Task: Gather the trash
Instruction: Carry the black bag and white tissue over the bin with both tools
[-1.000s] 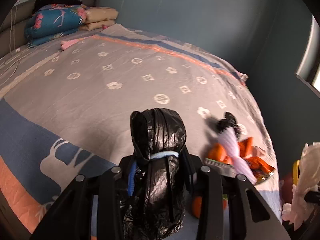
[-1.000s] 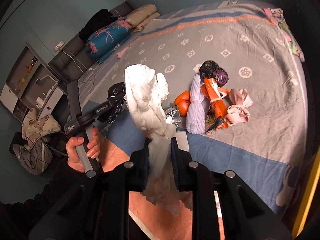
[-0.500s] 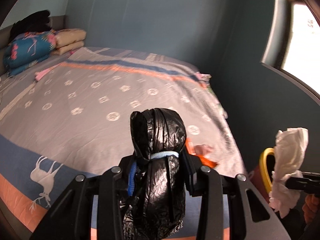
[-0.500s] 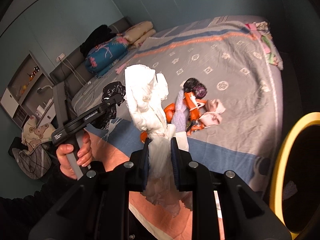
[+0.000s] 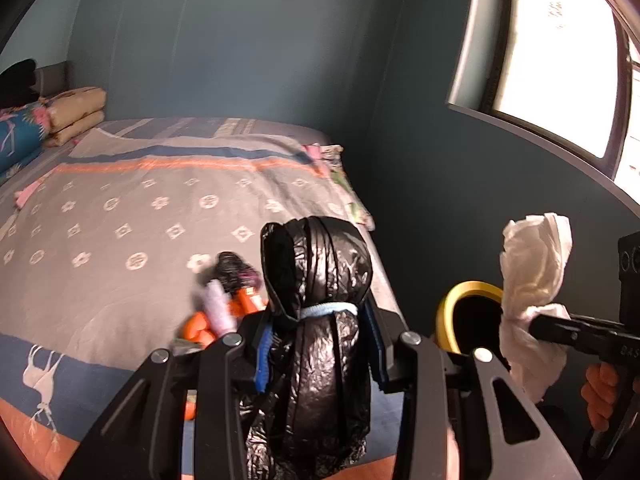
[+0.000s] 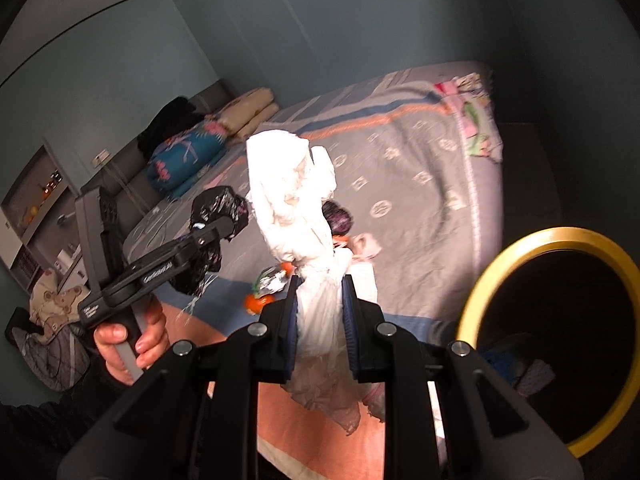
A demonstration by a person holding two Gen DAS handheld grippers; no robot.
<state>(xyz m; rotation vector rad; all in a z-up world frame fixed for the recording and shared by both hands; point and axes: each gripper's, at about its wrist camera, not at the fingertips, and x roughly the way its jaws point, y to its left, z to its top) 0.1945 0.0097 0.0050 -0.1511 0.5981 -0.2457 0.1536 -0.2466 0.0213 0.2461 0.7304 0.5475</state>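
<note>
The right gripper point(image 6: 319, 316) squeezed the tissue point(image 6: 294, 204), the left gripper point(image 5: 320, 344) squeezed the bag point(image 5: 320, 280), and both needed carrying over the bin point(image 6: 520, 242) at 3 o'clock before letting go.

patterned bedspread point(image 5: 120, 216), folded quilts point(image 6: 188, 156), window point(image 5: 560, 52)

The room is dim and bluish. Daylight comes from the window point(image 5: 560, 52) on my right, which is burnt out to white. The tissue point(image 6: 292, 200) in my right view glares too. Both views bend strongly and go black at the corners. The bed point(image 5: 120, 216) is slightly blurred.
</note>
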